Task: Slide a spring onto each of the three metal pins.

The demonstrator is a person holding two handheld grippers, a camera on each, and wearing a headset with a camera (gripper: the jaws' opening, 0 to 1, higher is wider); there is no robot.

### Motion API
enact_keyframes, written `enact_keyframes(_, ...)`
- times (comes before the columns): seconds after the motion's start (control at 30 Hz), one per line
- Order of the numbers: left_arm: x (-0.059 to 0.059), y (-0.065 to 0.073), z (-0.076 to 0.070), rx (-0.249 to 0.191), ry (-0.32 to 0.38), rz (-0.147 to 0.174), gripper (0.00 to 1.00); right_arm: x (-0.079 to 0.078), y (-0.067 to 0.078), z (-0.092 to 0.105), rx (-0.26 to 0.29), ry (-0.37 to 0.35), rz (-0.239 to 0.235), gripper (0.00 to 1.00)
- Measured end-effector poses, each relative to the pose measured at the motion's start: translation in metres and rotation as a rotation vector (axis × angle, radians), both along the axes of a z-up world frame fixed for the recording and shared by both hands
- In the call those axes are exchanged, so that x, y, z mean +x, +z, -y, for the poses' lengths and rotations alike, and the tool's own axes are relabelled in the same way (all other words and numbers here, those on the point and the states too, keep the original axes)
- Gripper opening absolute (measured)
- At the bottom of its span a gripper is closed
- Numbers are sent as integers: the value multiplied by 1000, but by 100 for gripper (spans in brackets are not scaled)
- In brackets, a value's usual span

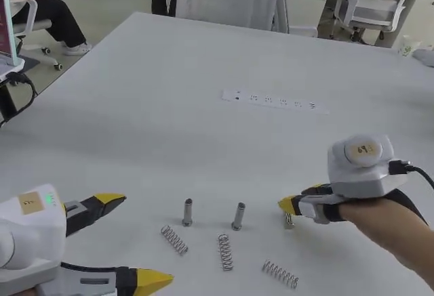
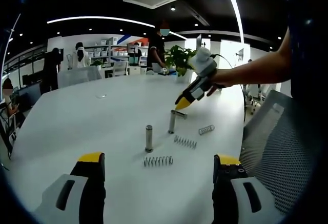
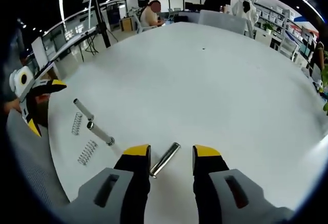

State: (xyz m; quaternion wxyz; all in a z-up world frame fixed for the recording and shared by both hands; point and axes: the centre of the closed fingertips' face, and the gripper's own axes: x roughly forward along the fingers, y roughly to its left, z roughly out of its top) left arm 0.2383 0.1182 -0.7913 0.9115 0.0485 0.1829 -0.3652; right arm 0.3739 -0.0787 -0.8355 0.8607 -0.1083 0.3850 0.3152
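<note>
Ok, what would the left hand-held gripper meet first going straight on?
The left hand-held gripper would likely meet the nearest spring first, lying flat in line with its open jaws; an upright pin stands just beyond. Depth is uncertain.

**White flat table** [image 1: 156, 93]. Two short steel pins, the left pin [image 1: 188, 212] and the middle pin [image 1: 239, 215], stand side by side. A third steel pin [image 1: 289, 220] sits to their right, between the jaws of the right gripper [image 1: 289, 208]. Three coiled wire springs, left spring [image 1: 174, 239], middle spring [image 1: 225, 251] and right spring [image 1: 280, 274], lie in front of the pins. A flat white power strip [image 1: 274, 101] lies behind them.
</note>
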Motion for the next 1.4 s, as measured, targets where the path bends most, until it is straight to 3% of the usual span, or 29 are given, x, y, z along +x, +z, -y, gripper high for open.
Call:
enact_keyframes(0.53, 1, -2, -1, -11, 7, -3, 83, 2, -19, 0, -66, -56, -91, 21)
enact_keyframes(1.03, 1, -1, -3, -18, 15, -2, 82, 2, -25, -1, -127, -59, -106, 14)
enact_keyframes(1.17, 0, -1, -4, -21, 17, -4, 82, 2, -27, 0, -176, -34, -93, 12)
enact_keyframes(1.4, 1, -2, -4, -21, 16, -7, 81, 3, -26, -1, -181, -27, -99, 11)
